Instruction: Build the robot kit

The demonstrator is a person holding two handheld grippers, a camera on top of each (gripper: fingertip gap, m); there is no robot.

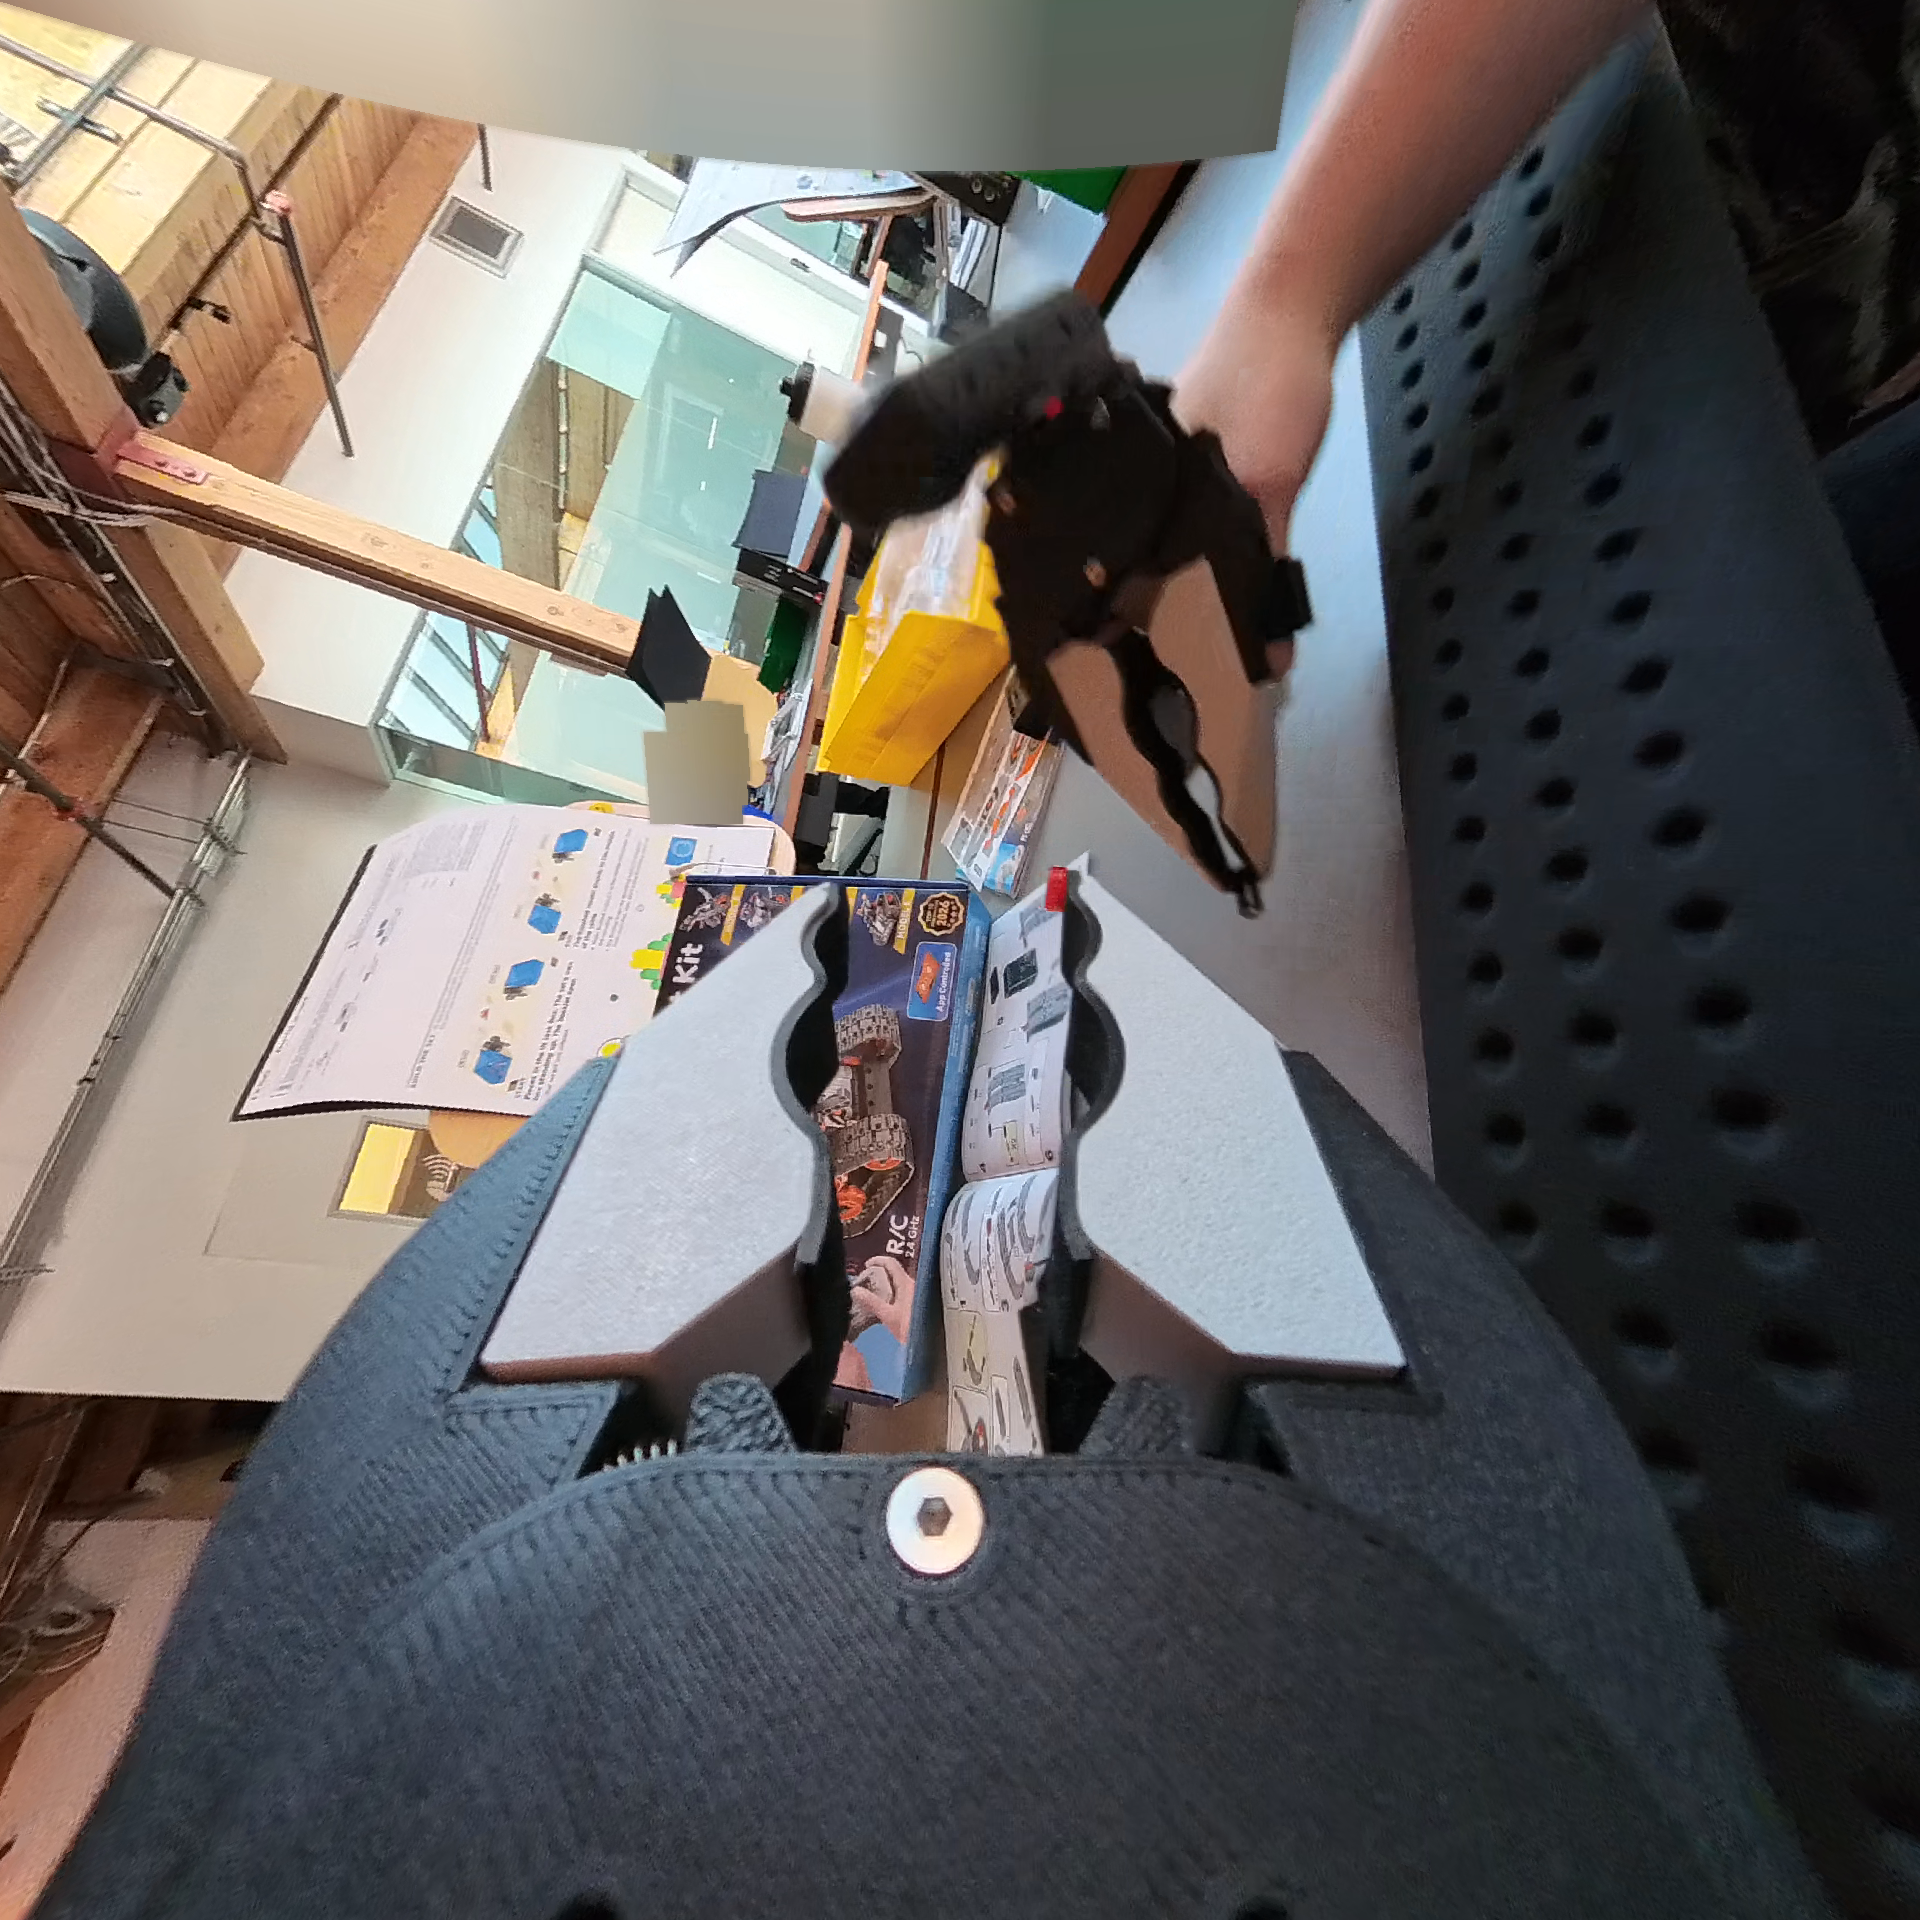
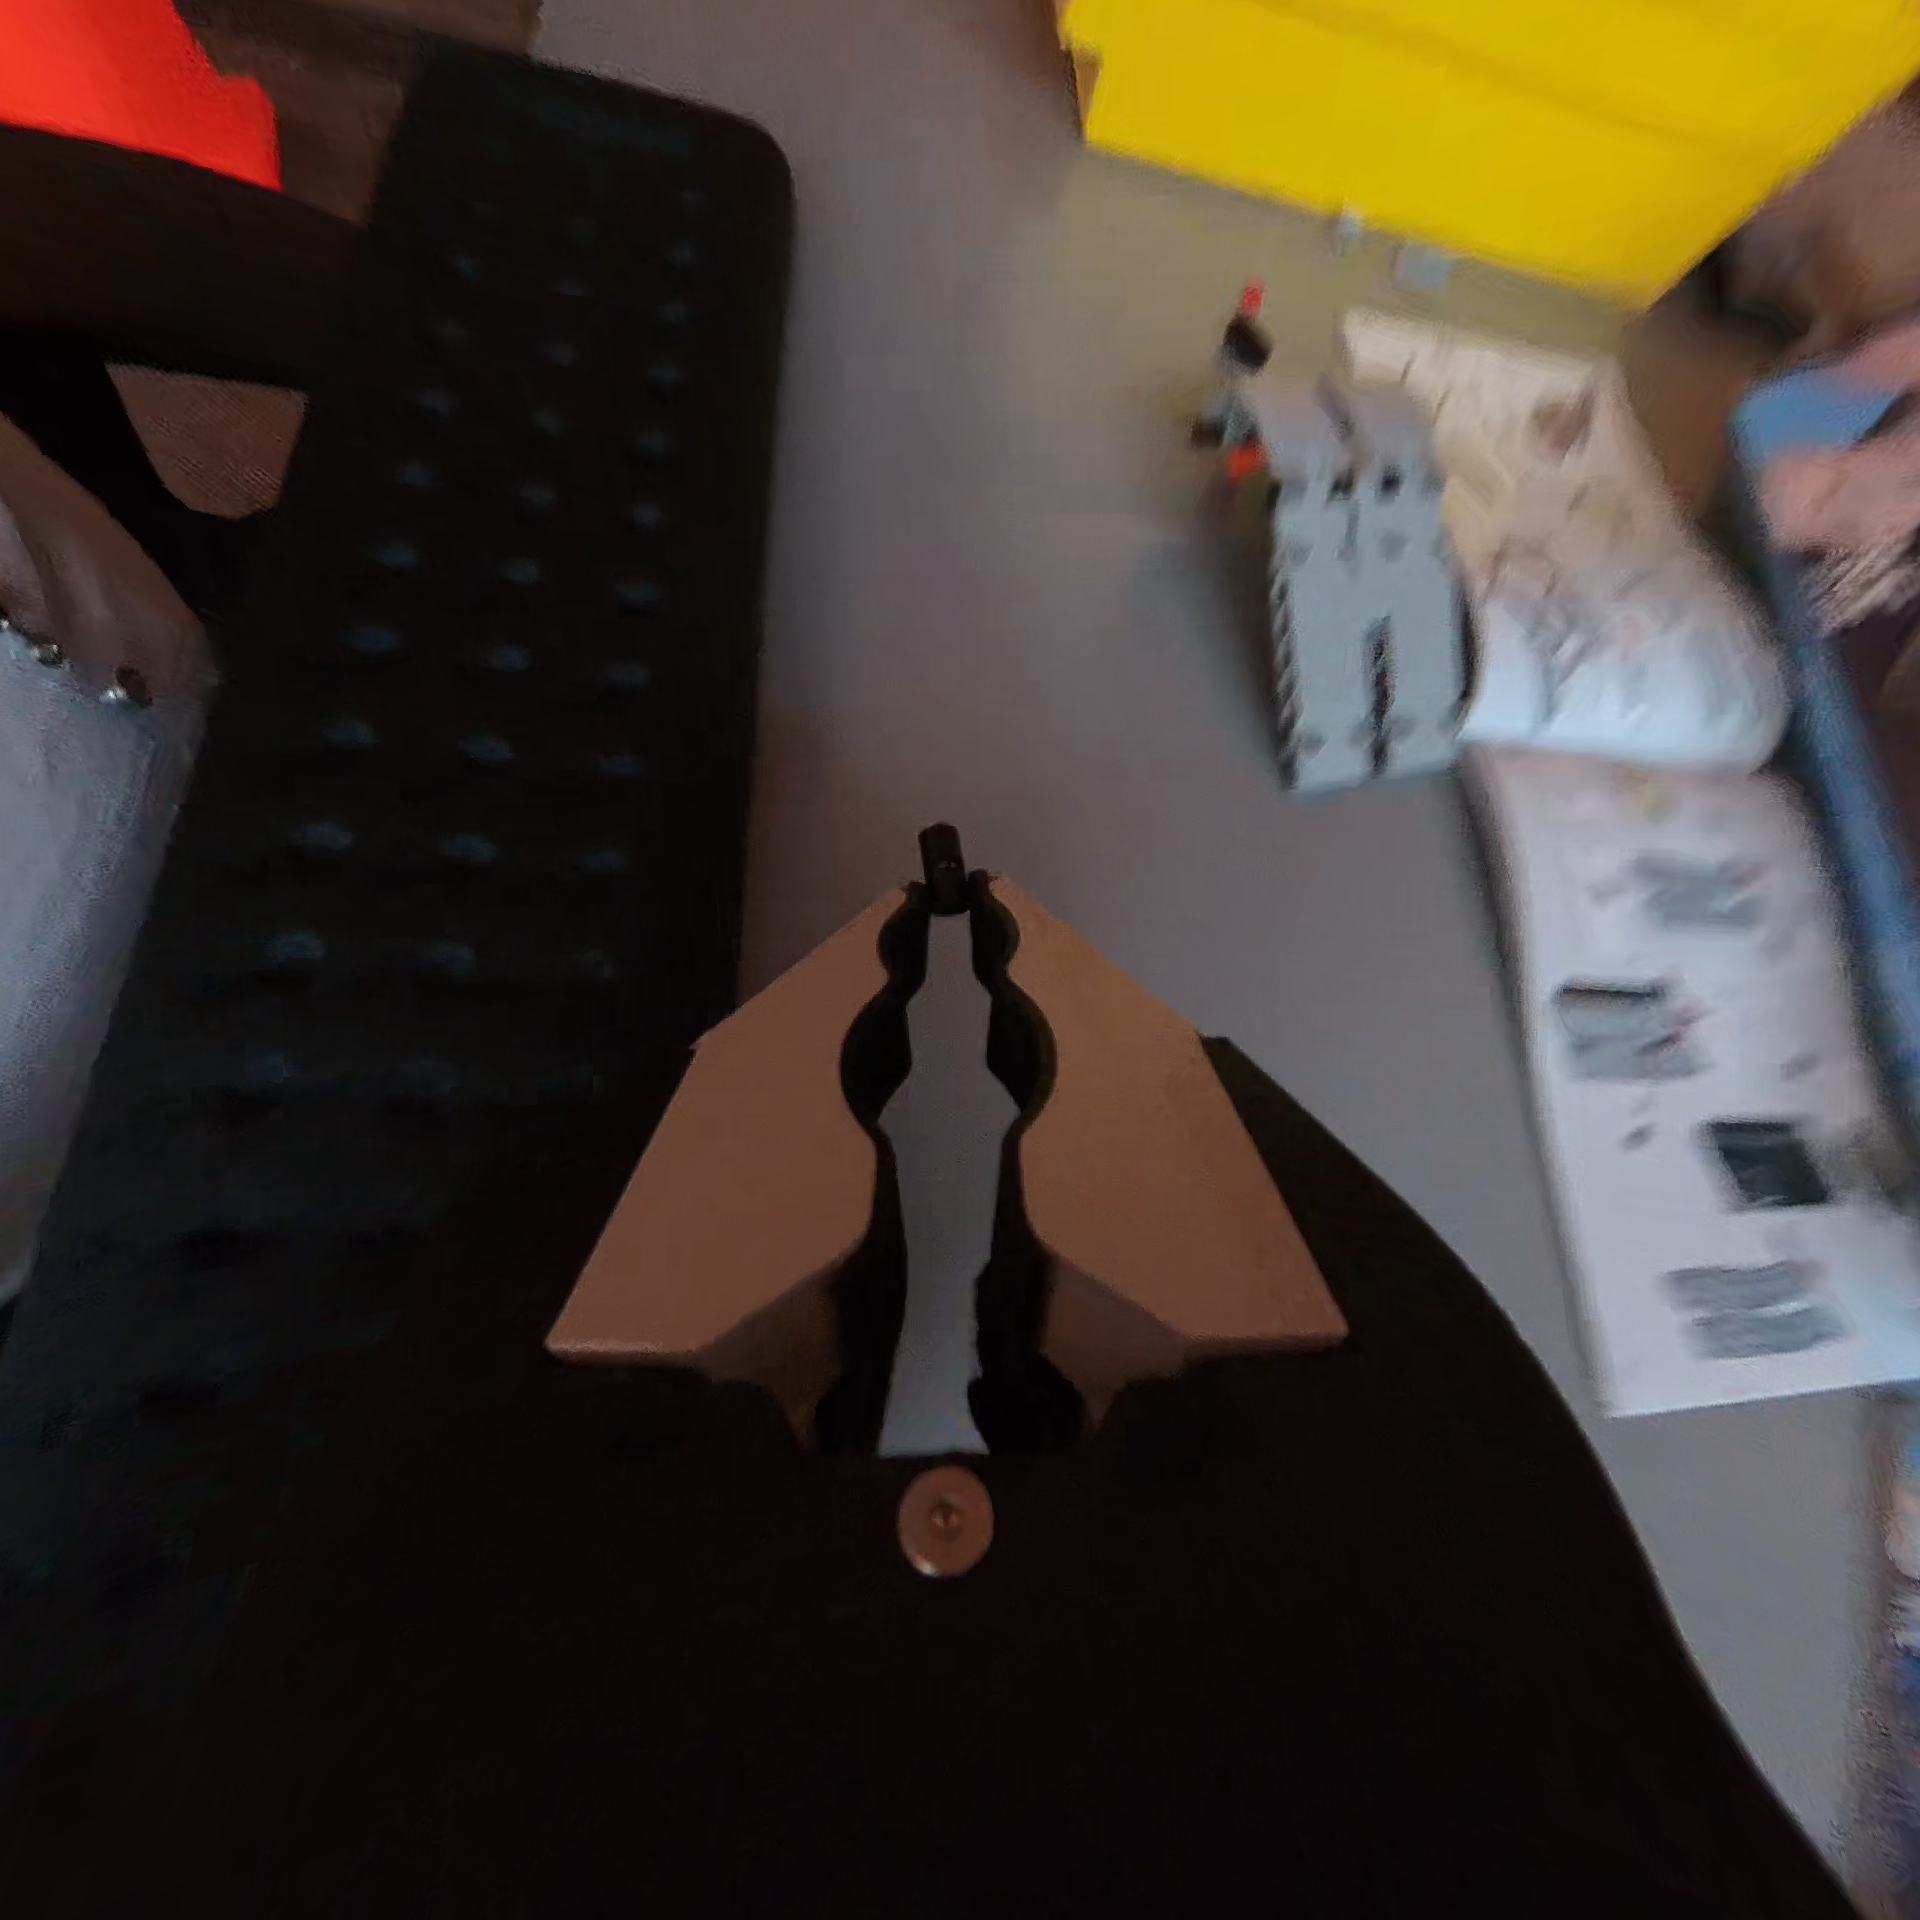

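My left gripper [image 1: 956, 883] is open and empty, and is held above a blue toy-kit box [image 1: 914, 1091] and an open instruction booklet [image 1: 1013, 1091]. A small red piece [image 1: 1057, 890] shows just past its right fingertip. My right gripper [image 2: 943, 894] is shut on a small black peg [image 2: 941, 862] that sticks out past the tips, over the grey table [image 2: 987, 520]. In the left wrist view the right gripper [image 1: 1242, 883] hangs tips-down in a person's hand, up and to the right of my left one. A small black, red and orange assembly [image 2: 1242, 395] lies blurred on the table.
A black perforated tray [image 2: 499, 623] lies left of the right gripper and also shows in the left wrist view [image 1: 1621, 831]. A yellow bin [image 2: 1455, 114] stands at the far side, and shows too in the left wrist view [image 1: 914, 665]. A printed sheet [image 1: 499, 966] leans behind the box. The grippers' ends are close to 15 cm from one another.
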